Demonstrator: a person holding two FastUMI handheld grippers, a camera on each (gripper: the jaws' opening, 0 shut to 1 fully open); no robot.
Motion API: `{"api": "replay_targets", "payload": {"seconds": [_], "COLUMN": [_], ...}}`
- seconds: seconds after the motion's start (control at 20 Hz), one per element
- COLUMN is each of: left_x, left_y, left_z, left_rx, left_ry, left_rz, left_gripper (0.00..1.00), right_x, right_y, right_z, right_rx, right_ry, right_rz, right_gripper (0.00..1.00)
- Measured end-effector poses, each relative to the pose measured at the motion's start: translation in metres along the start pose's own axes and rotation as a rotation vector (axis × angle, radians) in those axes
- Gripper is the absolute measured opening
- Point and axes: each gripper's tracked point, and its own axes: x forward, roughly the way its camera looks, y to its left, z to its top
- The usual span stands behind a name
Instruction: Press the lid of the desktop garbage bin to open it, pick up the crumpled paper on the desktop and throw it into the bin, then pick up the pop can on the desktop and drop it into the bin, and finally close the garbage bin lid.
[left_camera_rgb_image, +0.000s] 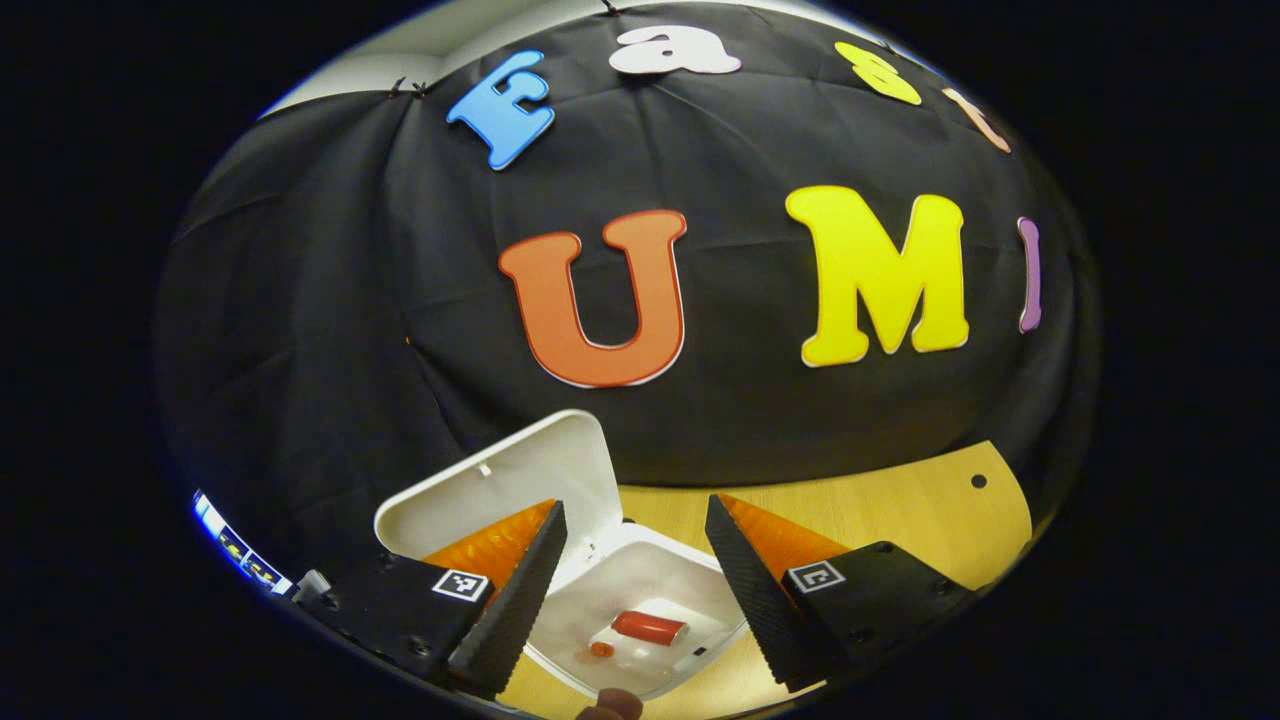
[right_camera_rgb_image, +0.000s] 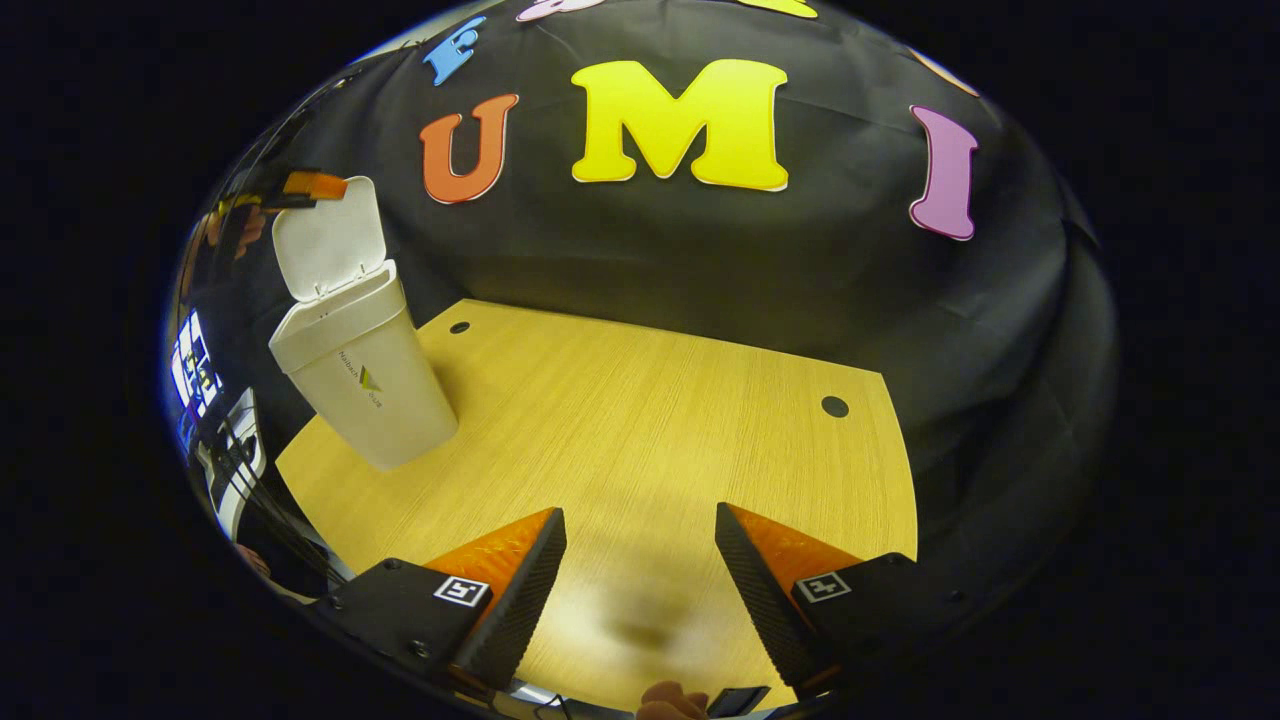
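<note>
Hovering over the open bin (left_camera_rgb_image: 640, 590), left gripper (left_camera_rgb_image: 635, 560) spread wide, empty; can (left_camera_rgb_image: 648, 628) inside at 6 o'clock, so probably lining up the lid (left_camera_rgb_image: 520, 480) close. Right gripper (right_camera_rgb_image: 640, 570) idles wide.

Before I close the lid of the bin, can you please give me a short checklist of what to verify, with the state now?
1. Lid open and upright: ok.
2. Pop can inside the bin: ok, it lies at the bottom.
3. Crumpled paper inside: cannot tell.
4. Left hand-held gripper open and holding nothing above the bin's mouth: ok.
5. Right hand-held gripper open, holding nothing, apart from the bin: ok.
6. Desktop free of trash near the bin: ok in the right gripper view.
</note>
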Motion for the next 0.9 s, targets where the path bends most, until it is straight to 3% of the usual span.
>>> {"api": "replay_targets", "payload": {"seconds": [0.2,0.4,0.65,0.9], "left_x": [0.011,0.035,0.074,0.087], "left_y": [0.022,0.075,0.112,0.112], "left_z": [0.037,0.06,0.01,-0.025], "left_rx": [-0.033,-0.162,-0.27,-0.347], "left_ry": [-0.086,-0.142,-0.033,0.05], "left_rz": [0.063,0.215,0.35,0.372], "left_gripper": [0.95,0.96,0.97,0.98], "right_x": [0.001,0.003,0.002,0.003], "right_y": [0.001,0.007,0.009,0.012], "right_z": [-0.011,-0.019,-0.023,-0.04], "right_rx": [0.032,0.052,0.067,0.115], "right_ry": [0.029,0.045,0.054,0.101], "right_rz": [-0.001,-0.01,-0.037,-0.036], "right_gripper": [0.95,0.95,0.95,0.94]}}
